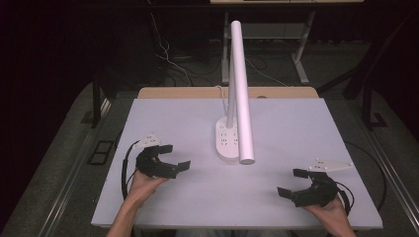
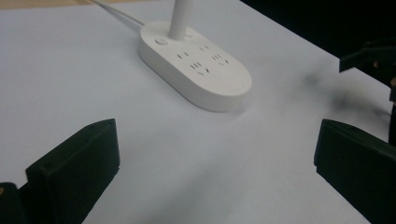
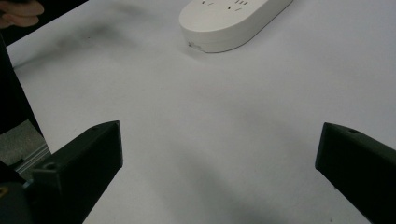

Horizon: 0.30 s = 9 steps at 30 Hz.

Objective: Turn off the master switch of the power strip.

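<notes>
I see a white desk lamp (image 1: 240, 94) whose base is an oval power strip (image 1: 226, 139). The base lies flat on the table, ahead of and between my two grippers, well apart from both jaw sets. From my left gripper (image 1: 174, 158) it sits forward and to the right; from my right gripper (image 1: 291, 182) it sits forward and to the left. Socket openings show on its top face, with a round button beside the stem. The long tubular head extends toward me, its end hanging over the base's near edge.
</notes>
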### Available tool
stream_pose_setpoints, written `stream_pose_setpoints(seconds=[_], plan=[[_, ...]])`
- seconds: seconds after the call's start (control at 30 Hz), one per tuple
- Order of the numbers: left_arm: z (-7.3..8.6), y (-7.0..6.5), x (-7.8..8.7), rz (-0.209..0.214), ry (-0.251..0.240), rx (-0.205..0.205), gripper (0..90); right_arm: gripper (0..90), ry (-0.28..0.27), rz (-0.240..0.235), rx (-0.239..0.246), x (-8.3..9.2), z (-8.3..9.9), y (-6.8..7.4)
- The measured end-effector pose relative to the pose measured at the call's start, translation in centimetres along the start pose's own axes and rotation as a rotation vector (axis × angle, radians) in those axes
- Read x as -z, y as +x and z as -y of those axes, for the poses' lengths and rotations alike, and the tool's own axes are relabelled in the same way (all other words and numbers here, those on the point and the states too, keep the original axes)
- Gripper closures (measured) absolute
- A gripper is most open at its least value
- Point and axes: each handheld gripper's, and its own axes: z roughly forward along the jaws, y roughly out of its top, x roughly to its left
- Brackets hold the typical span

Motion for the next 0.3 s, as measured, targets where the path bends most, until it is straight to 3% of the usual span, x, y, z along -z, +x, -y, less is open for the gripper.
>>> stream_pose_setpoints(seconds=[0.17,0.3], plan=[[1.2,-0.6,0.1,0.047,0.001,0.016,0.0,0.0,-0.001,0.003,-0.001,0.0,0.0,0.0],[1.7,-1.1,0.0,0.051,0.016,0.01,0.0,0.0,-0.007,0.006,-0.002,0.0,0.0,0.0]])
